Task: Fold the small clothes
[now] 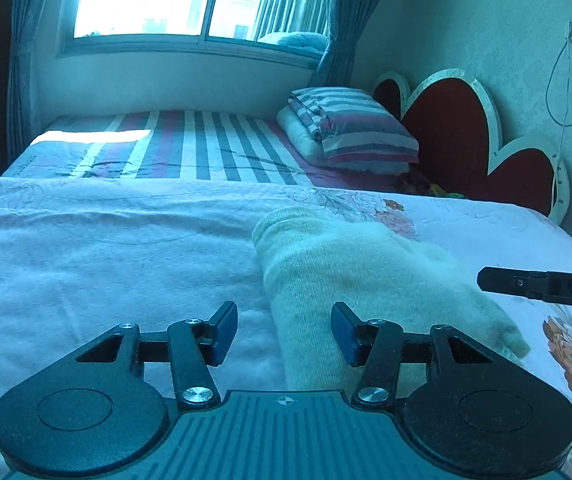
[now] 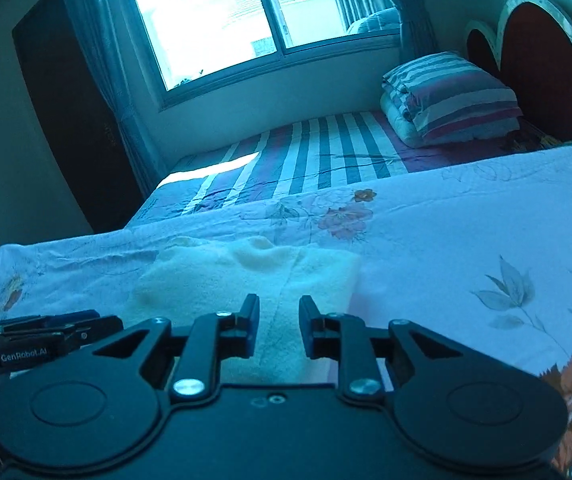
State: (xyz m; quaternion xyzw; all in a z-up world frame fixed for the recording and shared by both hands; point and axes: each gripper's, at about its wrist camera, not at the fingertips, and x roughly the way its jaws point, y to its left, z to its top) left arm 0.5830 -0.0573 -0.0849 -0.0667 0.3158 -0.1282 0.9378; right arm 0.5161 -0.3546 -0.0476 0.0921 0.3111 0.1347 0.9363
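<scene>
The left gripper (image 1: 284, 330) is held above a pale cream knitted garment (image 1: 365, 280) that lies folded on a white floral sheet (image 1: 86, 248) spread over the bed. Its jaws are seen well apart, and nothing is pinched between the blue pads (image 1: 224, 334); the near edge of the garment is seen through the gap, with the pads clear of the knit. The right gripper (image 2: 278, 326) is held over the same garment (image 2: 246, 276), with a narrower gap between its jaws. No cloth is clamped there either; only the fabric below is seen in the gap. In the right wrist view the left gripper (image 2: 46, 330) is seen just beside the garment's left edge. Further back, a striped folded quilt (image 1: 349, 128) is seen on a striped mattress (image 1: 190, 144).
</scene>
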